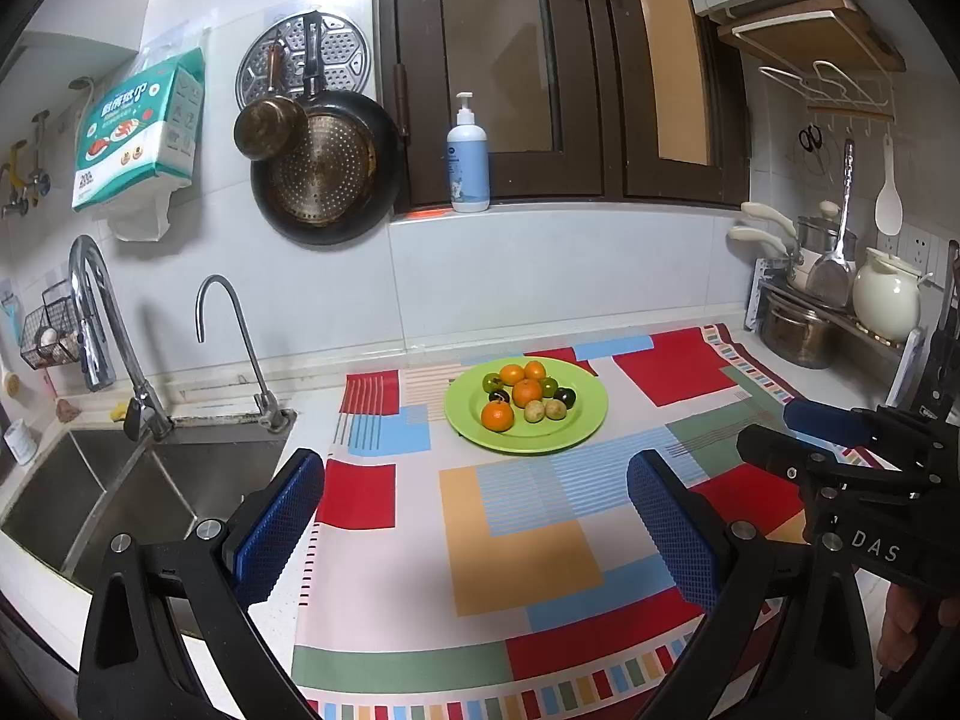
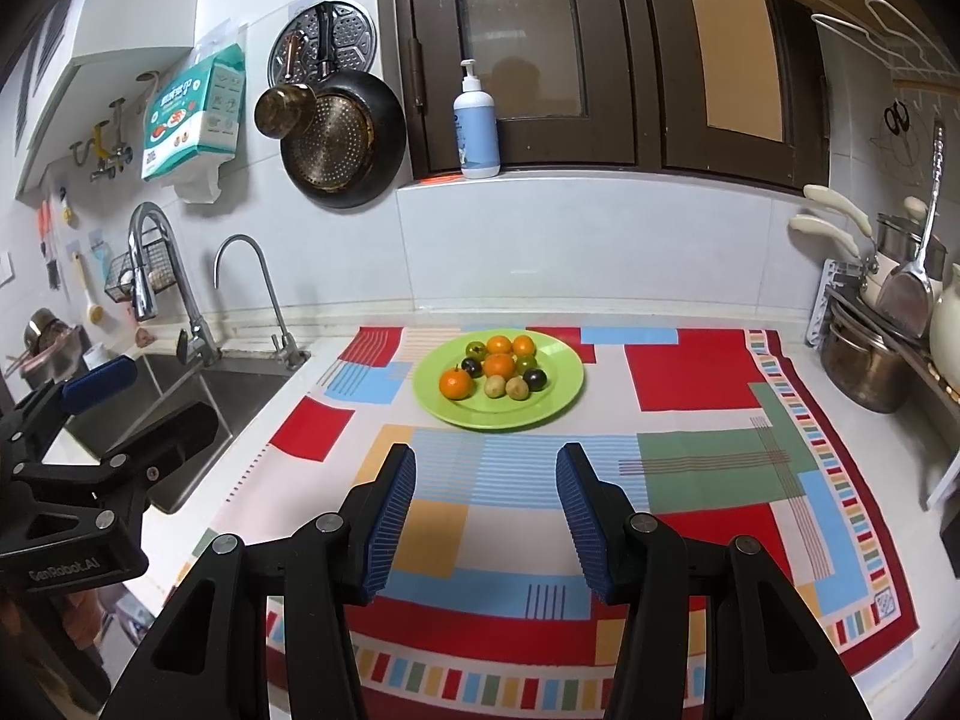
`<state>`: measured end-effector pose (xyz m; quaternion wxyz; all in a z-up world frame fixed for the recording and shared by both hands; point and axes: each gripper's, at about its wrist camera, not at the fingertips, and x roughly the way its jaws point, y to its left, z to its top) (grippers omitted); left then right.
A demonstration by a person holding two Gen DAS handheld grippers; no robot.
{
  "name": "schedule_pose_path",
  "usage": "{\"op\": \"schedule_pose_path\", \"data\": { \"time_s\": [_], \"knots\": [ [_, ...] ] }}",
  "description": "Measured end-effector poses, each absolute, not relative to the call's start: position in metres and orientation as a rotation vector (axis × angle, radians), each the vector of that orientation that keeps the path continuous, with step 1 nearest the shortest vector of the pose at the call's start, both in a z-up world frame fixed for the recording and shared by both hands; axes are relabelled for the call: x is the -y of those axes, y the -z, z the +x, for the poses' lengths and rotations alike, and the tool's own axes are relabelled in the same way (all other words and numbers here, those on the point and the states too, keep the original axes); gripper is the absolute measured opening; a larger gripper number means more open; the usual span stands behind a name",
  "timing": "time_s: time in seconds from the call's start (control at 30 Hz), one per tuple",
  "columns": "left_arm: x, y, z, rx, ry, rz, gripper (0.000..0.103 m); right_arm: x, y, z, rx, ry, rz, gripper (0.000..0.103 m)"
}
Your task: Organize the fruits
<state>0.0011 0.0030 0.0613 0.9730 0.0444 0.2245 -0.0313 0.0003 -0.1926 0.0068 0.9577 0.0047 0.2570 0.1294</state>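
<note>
A green plate (image 1: 576, 429) (image 2: 555, 402) sits on the patterned cloth near the back wall. It holds several small fruits: orange tangerines (image 1: 498, 415) (image 2: 455, 384), dark plums (image 1: 564, 397) (image 2: 534, 378), green fruits (image 1: 492, 383) (image 2: 477, 350) and yellowish ones (image 1: 534, 411) (image 2: 516, 387). My left gripper (image 1: 474, 486) is open and empty, above the cloth in front of the plate. My right gripper (image 2: 486, 480) is open and empty, also short of the plate. The right gripper also shows in the left wrist view (image 1: 804, 432), and the left gripper shows in the right wrist view (image 2: 138, 402).
A patterned cloth (image 1: 528, 540) (image 2: 708, 462) covers the counter. A steel sink (image 1: 138, 486) (image 2: 198, 390) with two taps lies to the left. Pots and a white jug on a rack (image 1: 840, 306) (image 2: 882, 348) stand at the right. A soap bottle (image 1: 468, 162) (image 2: 476, 126) stands on the sill.
</note>
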Motion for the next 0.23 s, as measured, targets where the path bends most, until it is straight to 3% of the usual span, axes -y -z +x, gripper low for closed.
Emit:
{"op": "schedule_pose_path", "data": {
  "time_s": [0.23],
  "knots": [
    [-0.0025, -0.061, 0.0025, -0.459, 0.065, 0.083, 0.103, 0.1928, -0.0063, 0.0014, -0.523, -0.265, 0.011, 0.05]
  ]
}}
